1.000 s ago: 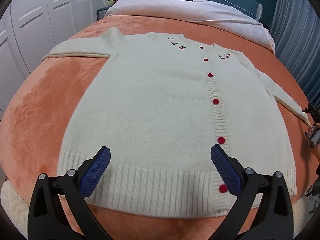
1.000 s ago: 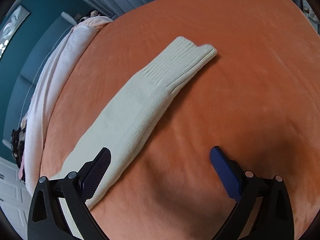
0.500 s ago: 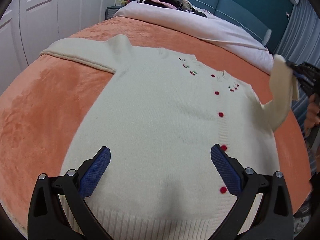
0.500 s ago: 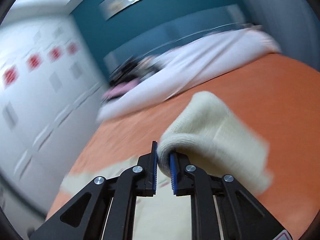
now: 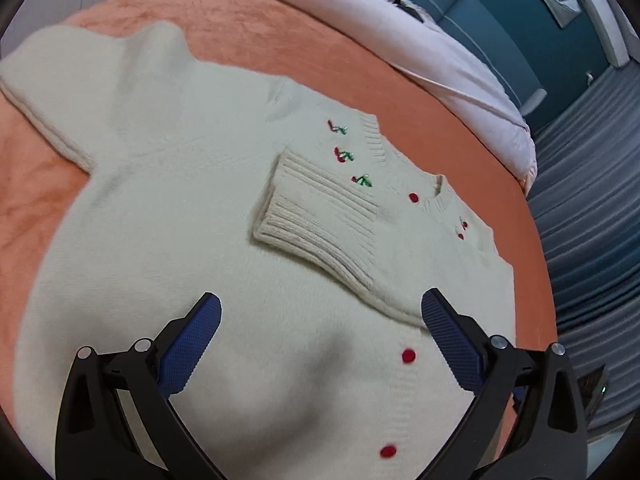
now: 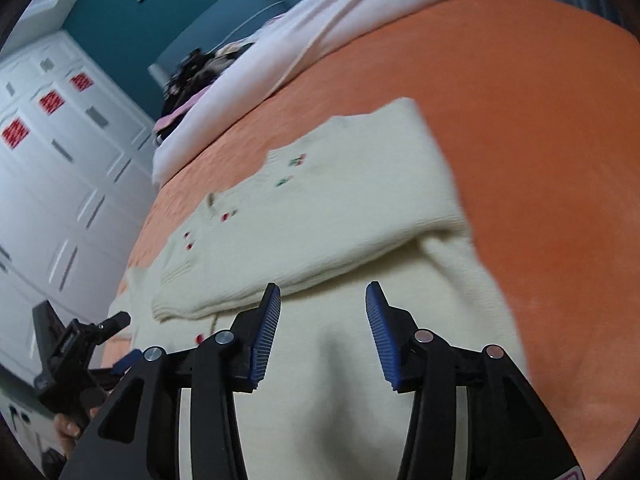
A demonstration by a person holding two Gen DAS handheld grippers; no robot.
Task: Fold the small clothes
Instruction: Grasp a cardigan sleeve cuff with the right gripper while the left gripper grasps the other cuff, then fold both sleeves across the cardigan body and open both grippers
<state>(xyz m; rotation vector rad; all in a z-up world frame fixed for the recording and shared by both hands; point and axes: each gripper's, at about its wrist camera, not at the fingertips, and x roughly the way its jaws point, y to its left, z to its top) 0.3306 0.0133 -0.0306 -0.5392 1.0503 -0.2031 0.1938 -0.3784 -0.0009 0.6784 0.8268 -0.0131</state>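
Observation:
A cream knit cardigan [image 5: 168, 248] with red buttons and cherry embroidery lies flat on the orange bedspread [image 5: 240, 20]. Its right sleeve [image 5: 320, 220] is folded across the chest, ribbed cuff near the cherries. The other sleeve [image 5: 52, 92] stretches out to the left. My left gripper [image 5: 320, 340] is open and empty, hovering over the cardigan's middle. My right gripper [image 6: 323, 332] is open and empty just above the cardigan [image 6: 340, 400], right before the folded sleeve [image 6: 320, 232]. The left gripper also shows in the right wrist view [image 6: 92, 344].
A pale pink duvet [image 5: 400, 40] and a pile of dark clothes [image 6: 196, 64] lie at the head of the bed. White wardrobe doors [image 6: 52, 168] stand on one side, grey curtains [image 5: 592, 200] on the other.
My right gripper carried the sleeve over the cardigan's chest, let go of it and opened. My left gripper moved forward over the cardigan and tilted.

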